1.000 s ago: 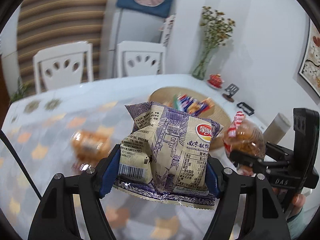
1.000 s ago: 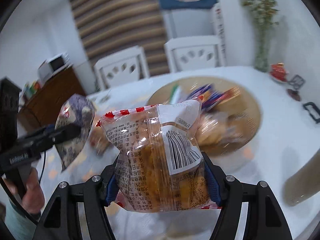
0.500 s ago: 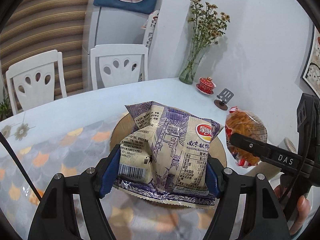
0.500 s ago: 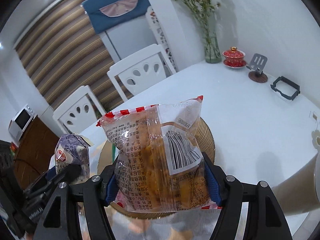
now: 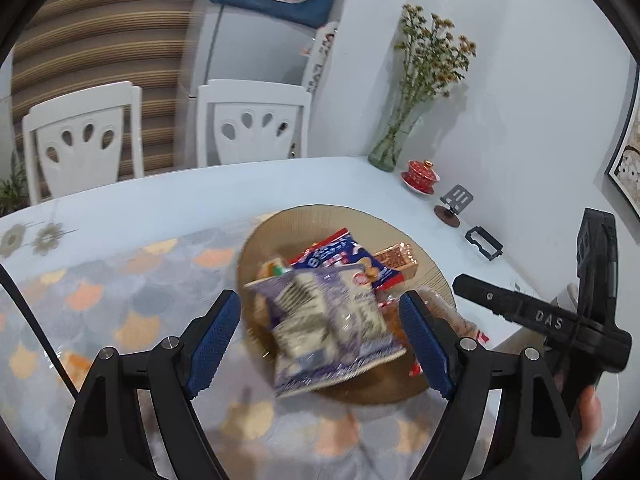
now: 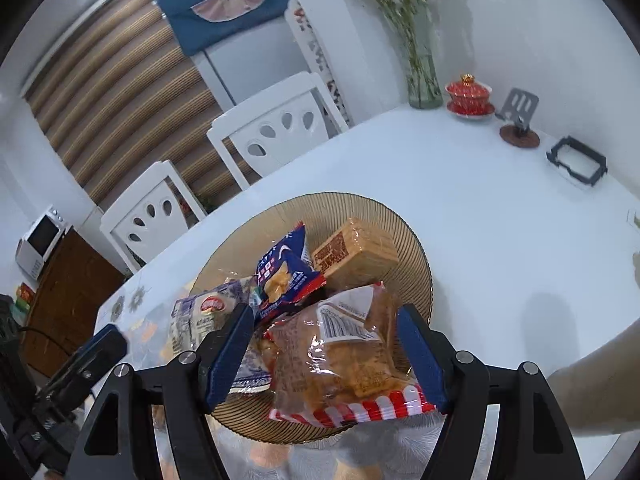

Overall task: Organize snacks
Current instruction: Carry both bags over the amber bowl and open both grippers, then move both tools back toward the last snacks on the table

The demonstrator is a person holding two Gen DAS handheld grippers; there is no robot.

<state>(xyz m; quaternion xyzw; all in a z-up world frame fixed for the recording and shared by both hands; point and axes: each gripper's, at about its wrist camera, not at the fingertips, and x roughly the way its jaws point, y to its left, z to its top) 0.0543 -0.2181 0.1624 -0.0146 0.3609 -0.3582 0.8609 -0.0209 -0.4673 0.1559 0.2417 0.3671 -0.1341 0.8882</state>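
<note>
As both grippers' fingers spread, purple bag [image 5: 332,328] and clear packet [image 6: 344,356] drop onto tray [image 6: 416,248]; next: withdraw, fetch remaining snacks.

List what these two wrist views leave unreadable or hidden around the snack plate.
- Purple chip bag, left wrist view: motion-blurred, print unreadable; whether it has landed is unclear.
- Round plate, right wrist view: near rim hidden by the clear pastry bag and right gripper, jaws opening.
- Left gripper, jaws opening: covers the plate's near edge.
- Brown box: label too small.
</note>
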